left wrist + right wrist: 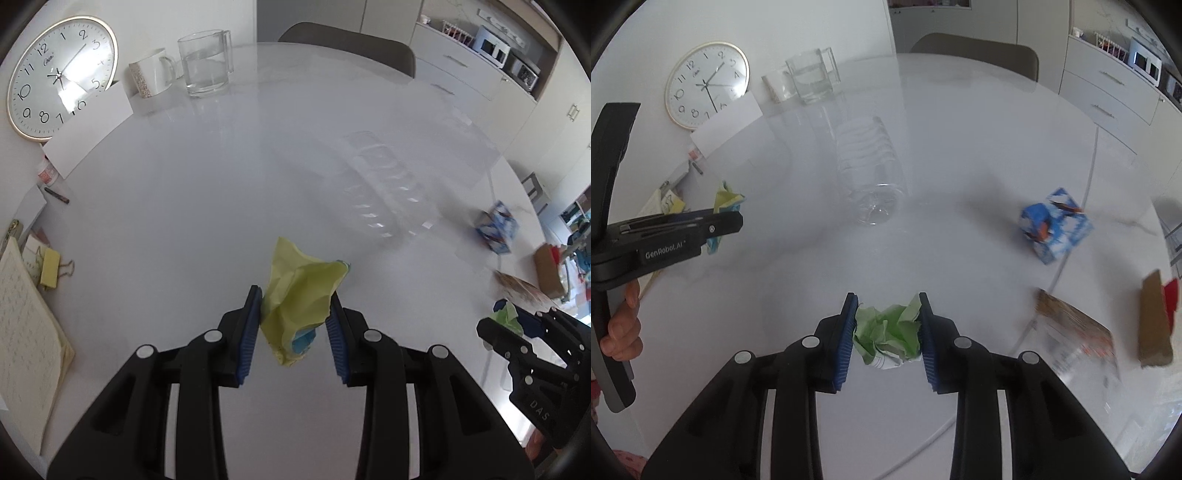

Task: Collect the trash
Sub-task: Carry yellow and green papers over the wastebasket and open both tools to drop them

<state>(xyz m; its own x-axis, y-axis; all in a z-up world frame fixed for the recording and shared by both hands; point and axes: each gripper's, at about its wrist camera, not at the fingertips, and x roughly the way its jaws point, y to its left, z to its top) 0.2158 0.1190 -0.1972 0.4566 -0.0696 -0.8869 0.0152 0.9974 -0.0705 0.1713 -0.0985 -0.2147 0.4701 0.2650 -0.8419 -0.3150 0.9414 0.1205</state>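
White and glossy, the round table (177, 206) runs back to a wall clock (61, 77), a mug (153, 75) and a glass pitcher (205, 62) at about eleven o'clock. The left gripper (293, 325) has its blue pads closed onto a yellow crumpled wrapper (299, 299), held above the tabletop; the right gripper (888, 328) pinches a green paper wad (888, 332) the same way. Both loads look light and springy, so steady squeeze matters more than force. No bin is in view, so the drop-off cannot be placed. A clear bottle (866, 166) lies at twelve o'clock and a blue carton (1054, 225) at two; the table edge curves close at four, while the middle is open.
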